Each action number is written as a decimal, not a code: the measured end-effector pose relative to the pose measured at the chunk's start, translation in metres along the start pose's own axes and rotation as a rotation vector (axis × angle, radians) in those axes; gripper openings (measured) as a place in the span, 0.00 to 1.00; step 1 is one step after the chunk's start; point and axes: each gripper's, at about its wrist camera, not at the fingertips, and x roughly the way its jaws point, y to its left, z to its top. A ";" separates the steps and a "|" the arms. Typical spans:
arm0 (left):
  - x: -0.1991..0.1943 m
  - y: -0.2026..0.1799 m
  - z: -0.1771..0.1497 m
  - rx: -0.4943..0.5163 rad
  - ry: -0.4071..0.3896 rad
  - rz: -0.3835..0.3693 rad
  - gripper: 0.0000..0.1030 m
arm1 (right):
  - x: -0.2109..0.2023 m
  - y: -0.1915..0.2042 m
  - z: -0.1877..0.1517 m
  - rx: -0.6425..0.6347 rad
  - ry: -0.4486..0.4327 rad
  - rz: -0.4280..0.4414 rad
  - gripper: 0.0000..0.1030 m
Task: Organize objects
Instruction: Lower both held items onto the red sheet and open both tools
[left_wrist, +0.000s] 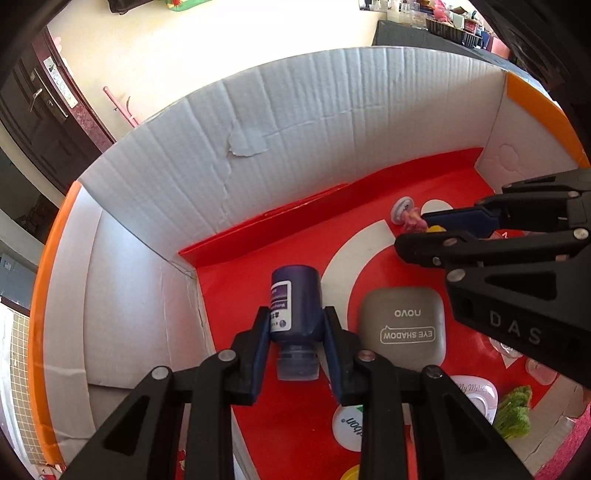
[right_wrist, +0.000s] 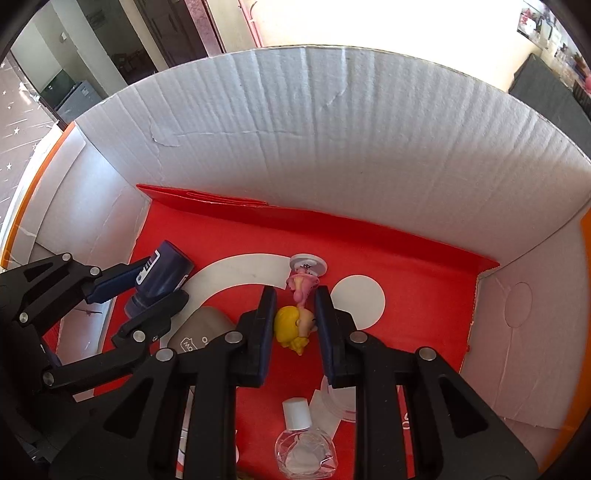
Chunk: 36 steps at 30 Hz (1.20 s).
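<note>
Both grippers reach into a white cardboard box (left_wrist: 295, 122) with a red printed floor (right_wrist: 424, 295). My left gripper (left_wrist: 295, 317) is closed around a dark blue bottle (left_wrist: 295, 302) with a white label, cap pointing toward the camera; it also shows in the right wrist view (right_wrist: 162, 273). My right gripper (right_wrist: 294, 306) brackets a small doll (right_wrist: 295, 325) with yellow hair, pink dress and a round white base; the fingers sit close on each side of its head, with small gaps showing. The doll also shows in the left wrist view (left_wrist: 410, 216).
On the box floor lie a grey eye shadow case (left_wrist: 402, 328), a clear small bottle with a white cap (right_wrist: 303, 443), a white round lid (left_wrist: 351, 424), a green leafy item (left_wrist: 513, 410) and a white Melody case (left_wrist: 476, 398). A red flap (left_wrist: 314, 218) lines the back wall.
</note>
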 end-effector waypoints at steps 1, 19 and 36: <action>0.000 0.001 0.000 0.000 0.000 -0.001 0.28 | 0.000 0.000 0.000 -0.001 -0.001 -0.001 0.20; 0.004 0.005 -0.001 -0.001 0.000 -0.001 0.30 | 0.009 0.015 -0.010 -0.016 0.001 -0.017 0.20; 0.000 -0.003 0.003 0.008 -0.002 0.008 0.36 | 0.008 0.018 -0.003 -0.012 0.011 -0.026 0.21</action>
